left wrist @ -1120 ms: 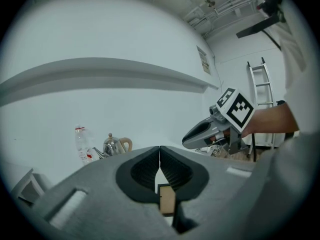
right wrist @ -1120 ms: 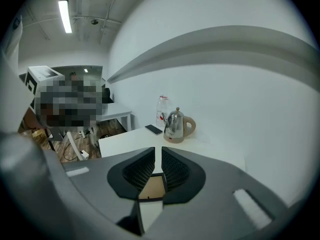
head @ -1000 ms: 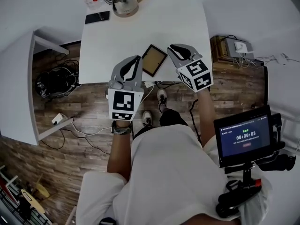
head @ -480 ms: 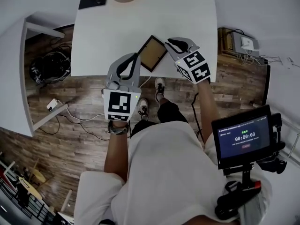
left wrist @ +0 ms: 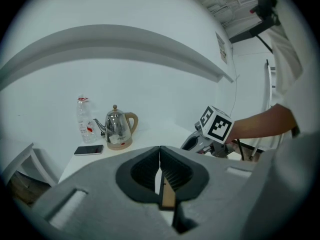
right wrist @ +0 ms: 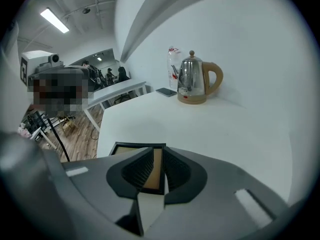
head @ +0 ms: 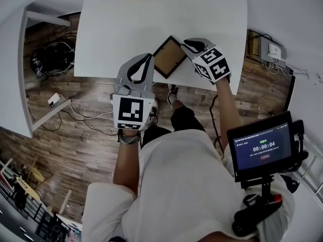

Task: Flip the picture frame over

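The dark-rimmed rectangular picture frame with a tan panel (head: 167,57) lies flat on the white worktop (head: 151,14), turned corner-on to the person and close to the near edge. Whether the face or the backing board is uppermost cannot be told from here.

The left gripper (head: 148,57) hangs just off the worktop's near edge, beside the frame's left corner. Its jaws are together at the tips and hold nothing; a strip of the frame shows only through the slot behind them. The right gripper (head: 185,44) sits just beside the frame's right corner, pointing down at it. Its jaws stand a narrow slit apart with nothing between them; the tan panel shows through the gap, beyond the tips. Neither gripper appears to touch the frame.

By my reading, the flip has not begun: the 2 grippers are only in position on either side. Still to do are lifting 1 edge, tipping the frame past upright, and laying it down on its other face.
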`<control>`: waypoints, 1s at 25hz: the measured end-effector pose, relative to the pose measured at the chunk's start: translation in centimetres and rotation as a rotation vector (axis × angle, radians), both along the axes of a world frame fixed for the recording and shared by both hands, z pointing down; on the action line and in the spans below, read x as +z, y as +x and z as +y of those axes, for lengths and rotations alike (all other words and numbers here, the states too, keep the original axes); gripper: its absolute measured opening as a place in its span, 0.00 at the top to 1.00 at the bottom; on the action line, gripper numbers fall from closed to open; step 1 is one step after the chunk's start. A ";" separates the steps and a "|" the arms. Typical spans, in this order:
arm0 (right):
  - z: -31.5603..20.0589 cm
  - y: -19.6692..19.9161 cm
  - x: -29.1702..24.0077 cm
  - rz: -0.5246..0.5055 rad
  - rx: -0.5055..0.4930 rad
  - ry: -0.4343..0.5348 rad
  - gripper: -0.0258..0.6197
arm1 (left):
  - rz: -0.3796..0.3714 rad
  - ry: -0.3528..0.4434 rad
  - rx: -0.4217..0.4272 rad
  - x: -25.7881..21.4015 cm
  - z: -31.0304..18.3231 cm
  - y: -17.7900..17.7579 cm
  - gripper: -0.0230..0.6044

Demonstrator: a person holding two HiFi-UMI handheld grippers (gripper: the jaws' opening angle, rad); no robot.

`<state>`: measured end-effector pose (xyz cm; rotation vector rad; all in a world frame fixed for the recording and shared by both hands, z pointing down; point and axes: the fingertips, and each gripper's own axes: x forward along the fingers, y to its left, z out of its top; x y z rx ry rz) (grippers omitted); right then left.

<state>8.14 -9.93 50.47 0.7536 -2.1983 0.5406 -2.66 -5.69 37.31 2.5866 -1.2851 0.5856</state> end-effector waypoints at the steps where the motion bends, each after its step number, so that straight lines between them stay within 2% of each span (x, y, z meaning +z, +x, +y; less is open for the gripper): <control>1: 0.1 -0.1 0.2 -0.001 -0.007 -0.011 0.87 | -0.001 -0.005 -0.005 0.1 0.2 -0.1 0.95; 6: 1.0 -0.6 0.9 0.028 -0.049 -0.042 0.87 | 0.004 -0.020 -0.020 0.6 1.1 -0.2 0.95; 13: 2.1 -0.5 2.4 0.140 -0.121 -0.071 0.86 | 0.011 -0.047 -0.024 1.6 1.8 0.4 0.95; 18: 0.3 0.0 5.9 0.146 -0.145 -0.170 0.86 | 0.006 -0.104 -0.046 5.0 -0.3 0.8 0.95; 25: 1.0 0.3 6.4 0.175 -0.155 -0.230 0.85 | 0.000 -0.107 -0.082 5.0 0.0 -0.1 0.95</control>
